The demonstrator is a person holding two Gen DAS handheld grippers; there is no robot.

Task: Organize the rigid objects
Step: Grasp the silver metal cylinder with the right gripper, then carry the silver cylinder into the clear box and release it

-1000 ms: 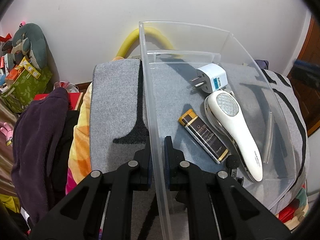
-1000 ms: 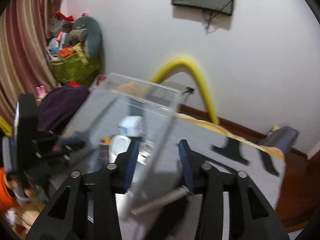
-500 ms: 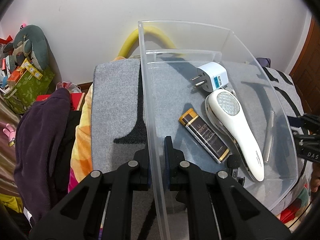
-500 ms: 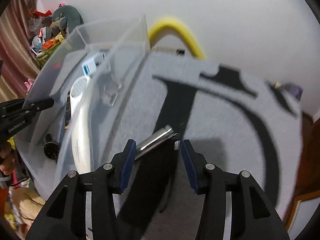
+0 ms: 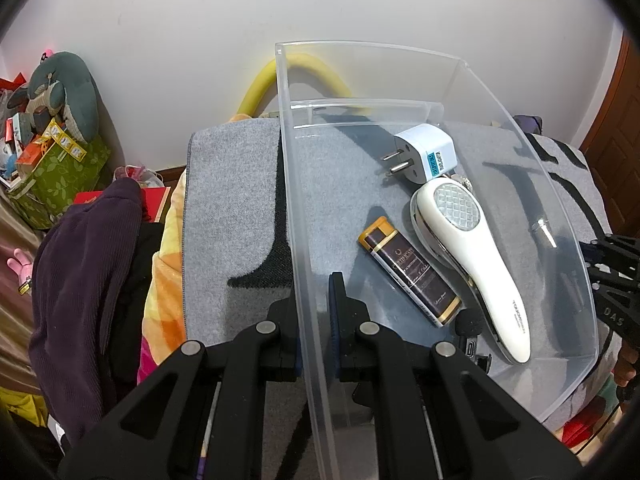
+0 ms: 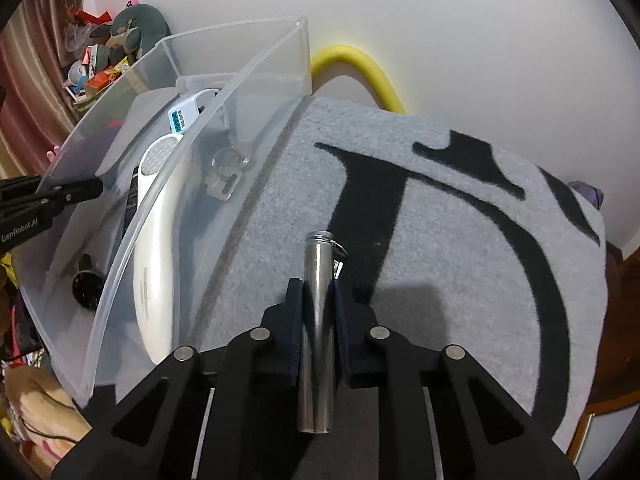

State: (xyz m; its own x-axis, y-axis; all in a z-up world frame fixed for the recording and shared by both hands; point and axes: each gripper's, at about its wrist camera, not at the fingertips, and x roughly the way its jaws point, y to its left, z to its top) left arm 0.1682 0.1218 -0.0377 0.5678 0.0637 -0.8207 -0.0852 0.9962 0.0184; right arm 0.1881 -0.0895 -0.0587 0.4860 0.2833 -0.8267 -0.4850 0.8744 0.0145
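Observation:
My left gripper is shut on the left wall of a clear plastic bin that sits on a grey blanket. Inside lie a white plug adapter, a white handheld device and a dark brown tube. My right gripper is shut on a silver metal cylinder with a key ring, held over the blanket just right of the bin. The right gripper also shows at the right edge of the left wrist view.
A yellow foam tube arches against the white wall behind the bed. A dark purple garment lies left of the blanket. Toys and a green box crowd the far left corner. A small black round item lies in the bin.
My right gripper has closed on the silver cylinder, which now lies lengthwise between the fingers. The left gripper and the bin have stayed still.

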